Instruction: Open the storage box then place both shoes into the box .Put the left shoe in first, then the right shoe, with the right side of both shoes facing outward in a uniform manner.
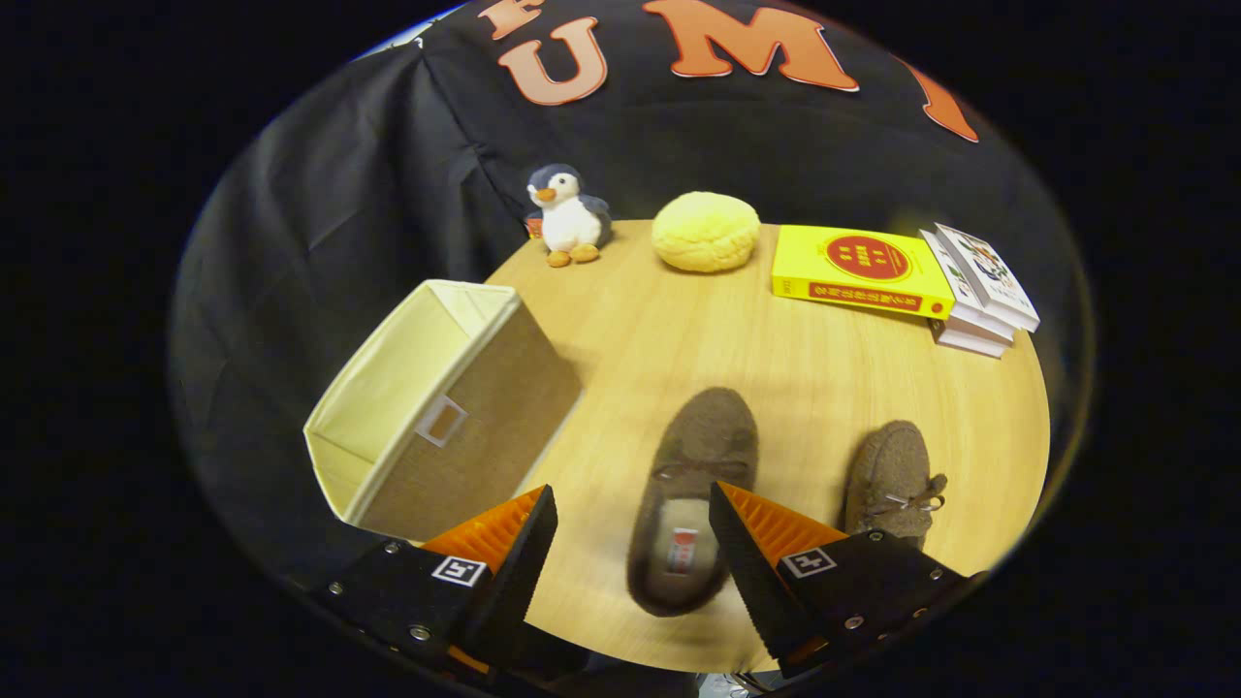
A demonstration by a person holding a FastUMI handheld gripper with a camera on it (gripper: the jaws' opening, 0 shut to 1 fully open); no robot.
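Between parted jaws, left shoe (690, 504), label unreadable, storage box (441, 407) alongside

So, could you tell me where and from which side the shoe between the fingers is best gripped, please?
Probably at the collar of the nearer brown shoe, across its open mouth, coming from above. Its heel points towards the open gripper, its toe away, and the opening faces up, so one finger could go inside and one outside the side wall. The storage box lies to the side, already open.

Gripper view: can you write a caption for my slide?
Open claw hovers over the left brown shoe, right shoe beside it, open storage box waiting on the table.
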